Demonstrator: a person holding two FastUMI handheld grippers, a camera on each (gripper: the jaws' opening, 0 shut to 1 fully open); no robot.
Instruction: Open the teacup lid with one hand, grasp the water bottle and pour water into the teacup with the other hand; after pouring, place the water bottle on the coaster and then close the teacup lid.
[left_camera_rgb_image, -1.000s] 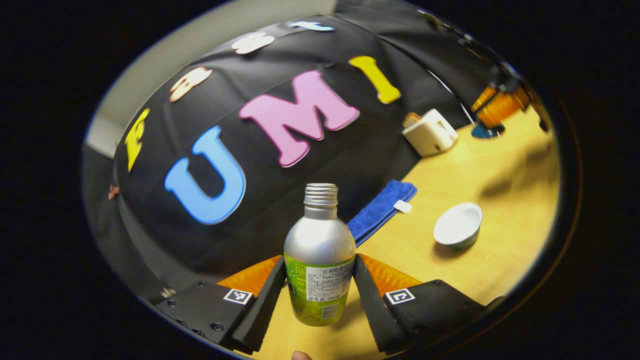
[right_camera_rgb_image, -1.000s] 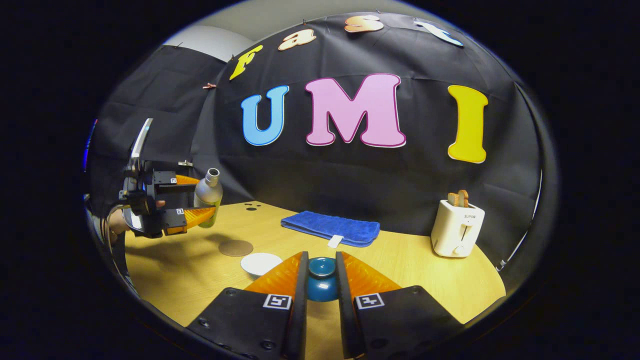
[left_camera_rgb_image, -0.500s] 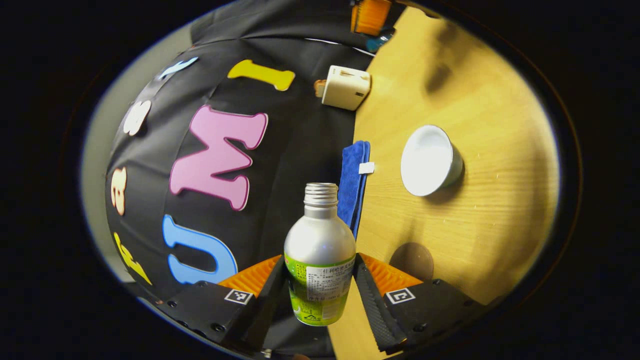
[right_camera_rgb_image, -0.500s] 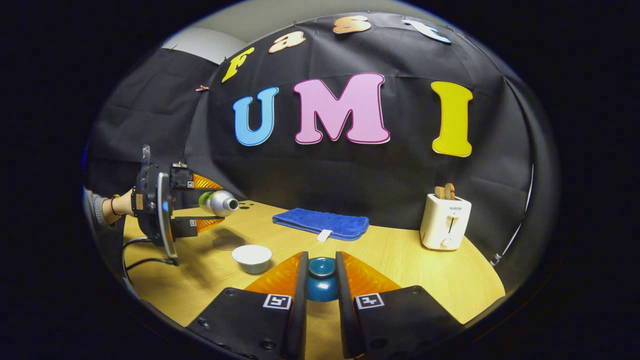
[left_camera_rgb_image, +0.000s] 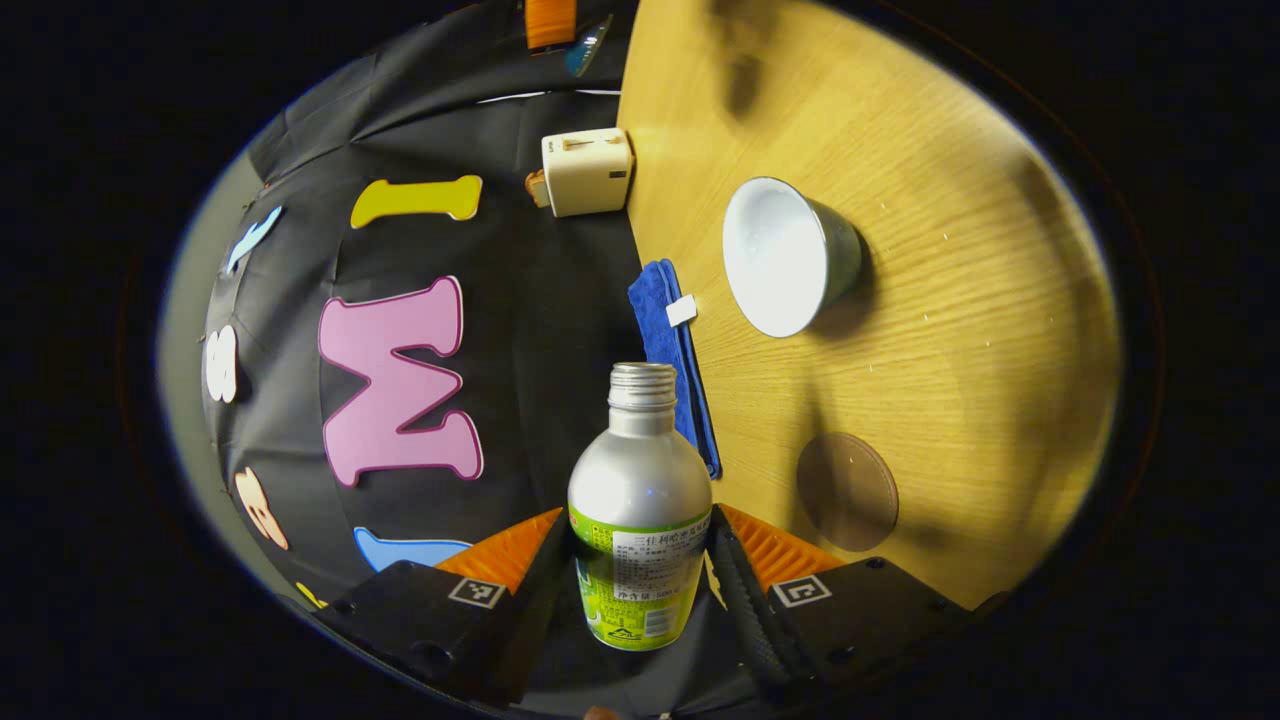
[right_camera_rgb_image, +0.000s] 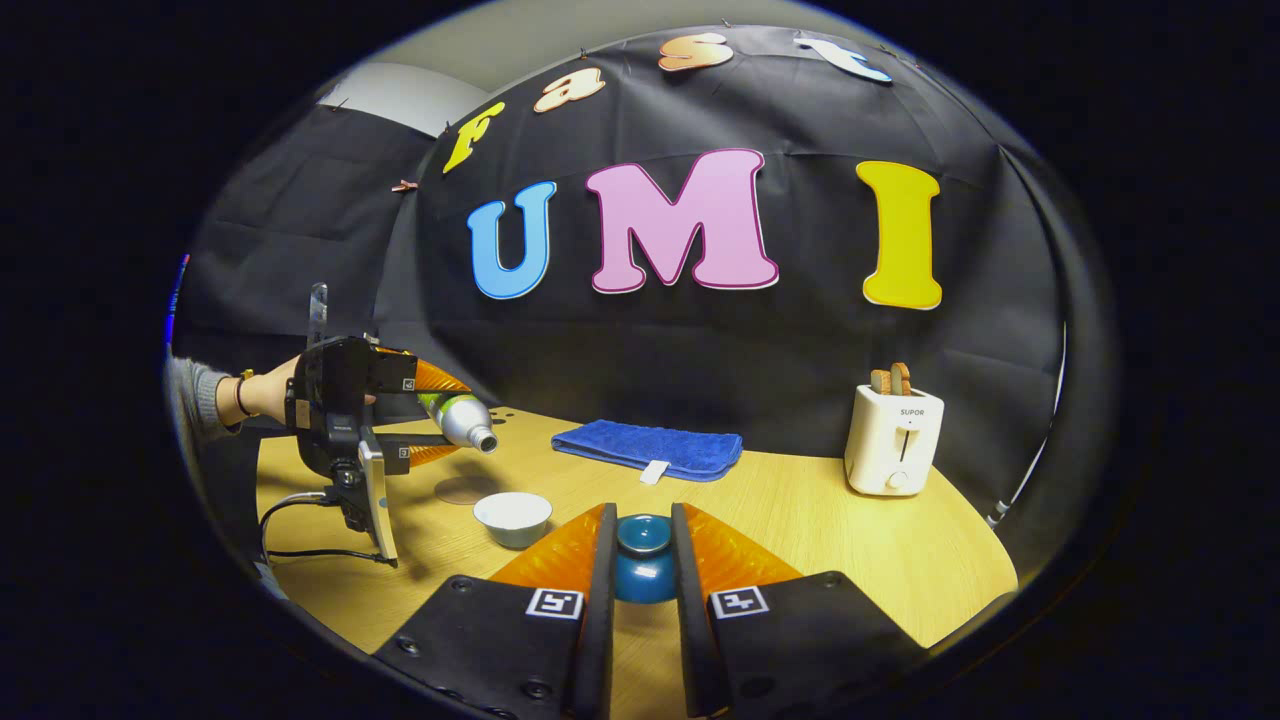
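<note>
Bottle (left_camera_rgb_image: 640, 500) tipped further, mouth above teacup (left_camera_rgb_image: 785, 255) rim; coaster (left_camera_rgb_image: 847, 491) clear.

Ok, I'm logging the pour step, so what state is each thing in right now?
water bottle: uncapped, tipped on its side, mouth toward the teacup.
teacup: lid off, on the table.
teacup lid: lifted, between the right gripper's fingers.
left gripper: shut on the bottle.
coaster: bare.
toaster: toast up.

On the table (right_camera_rgb_image: 820, 530), the teacup (right_camera_rgb_image: 512, 518) sits before the coaster (right_camera_rgb_image: 467, 490); the towel (right_camera_rgb_image: 648, 449) lies behind, and the toaster (right_camera_rgb_image: 892, 439) stands far right.
</note>
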